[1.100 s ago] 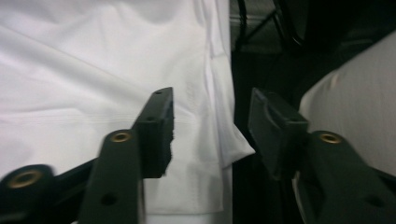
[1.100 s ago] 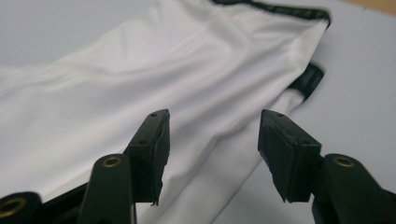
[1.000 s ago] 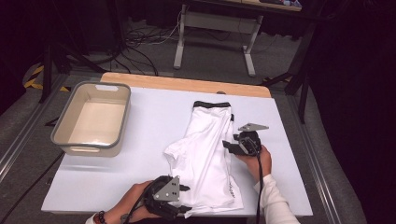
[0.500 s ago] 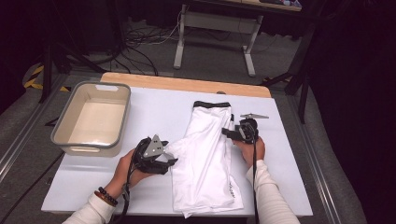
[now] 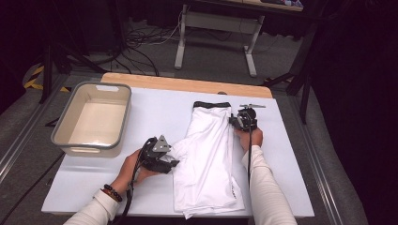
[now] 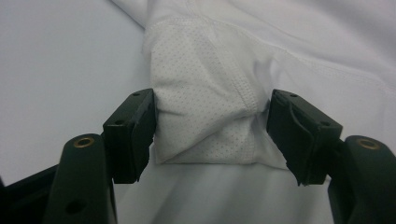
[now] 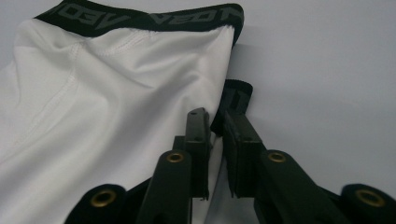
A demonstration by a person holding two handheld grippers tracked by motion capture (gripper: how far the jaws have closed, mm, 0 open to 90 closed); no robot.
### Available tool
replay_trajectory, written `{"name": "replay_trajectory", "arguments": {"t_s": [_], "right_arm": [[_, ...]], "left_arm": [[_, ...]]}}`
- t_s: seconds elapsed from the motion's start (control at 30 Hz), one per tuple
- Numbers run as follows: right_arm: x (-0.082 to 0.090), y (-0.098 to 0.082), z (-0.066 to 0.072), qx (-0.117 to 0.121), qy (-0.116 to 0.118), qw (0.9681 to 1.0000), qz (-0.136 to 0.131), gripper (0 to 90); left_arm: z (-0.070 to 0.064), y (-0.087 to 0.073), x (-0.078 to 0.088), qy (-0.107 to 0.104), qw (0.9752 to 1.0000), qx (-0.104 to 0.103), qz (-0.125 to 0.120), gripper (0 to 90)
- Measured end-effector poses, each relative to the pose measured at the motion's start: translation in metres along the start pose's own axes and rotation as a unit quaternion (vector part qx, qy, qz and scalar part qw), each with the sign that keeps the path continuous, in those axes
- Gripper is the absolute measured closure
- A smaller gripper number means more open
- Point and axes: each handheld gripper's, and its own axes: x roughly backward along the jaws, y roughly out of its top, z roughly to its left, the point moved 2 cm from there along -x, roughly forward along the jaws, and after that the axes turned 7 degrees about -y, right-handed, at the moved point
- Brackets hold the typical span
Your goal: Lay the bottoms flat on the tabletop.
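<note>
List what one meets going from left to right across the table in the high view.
Tub → left gripper → white garment → right gripper.

The high view looks forward and down over the whole white table from far up. Each gripper view sits very close, looking along its own black jaws. All three share the white garment on the table.
</note>
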Motion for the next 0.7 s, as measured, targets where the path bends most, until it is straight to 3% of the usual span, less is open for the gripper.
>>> {"name": "replay_trajectory", "arguments": {"t_s": [0.1, 0.23, 0.27, 0.47, 0.53, 0.6, 0.7], "right_arm": [[-0.004, 0.006, 0.0, 0.026, -0.003, 0.9997, -0.004, 86.6], [-0.006, 0.013, 0.002, 0.035, -0.008, 0.9993, -0.014, 87.7], [-0.006, 0.018, 0.003, 0.042, -0.017, 0.9985, -0.031, 90.0], [-0.005, 0.029, 0.0, 0.048, -0.025, 0.9978, -0.039, 90.0], [-0.004, 0.028, 0.001, 0.04, -0.009, 0.9985, -0.037, 89.5], [0.003, 0.023, 0.002, 0.043, 0.002, 0.9985, -0.035, 75.2], [0.011, 0.018, 0.004, 0.058, 0.007, 0.9976, -0.037, 69.8]], "left_arm": [[0.0, 0.0, 0.0, -0.001, 1.0, 0.002, 0.001, 36.7], [0.001, -0.001, 0.002, 0.003, 1.0, 0.003, -0.007, 38.2], [0.001, -0.001, 0.002, 0.002, 1.0, 0.004, -0.006, 38.4], [0.001, -0.001, 0.001, 0.002, 1.0, 0.0, -0.002, 39.3], [0.001, -0.002, 0.002, 0.002, 1.0, -0.002, 0.001, 41.2], [0.001, -0.002, 0.003, 0.005, 1.0, -0.003, 0.001, 41.7], [0.003, -0.004, 0.007, 0.013, 0.9999, -0.008, 0.0, 42.1]]}}
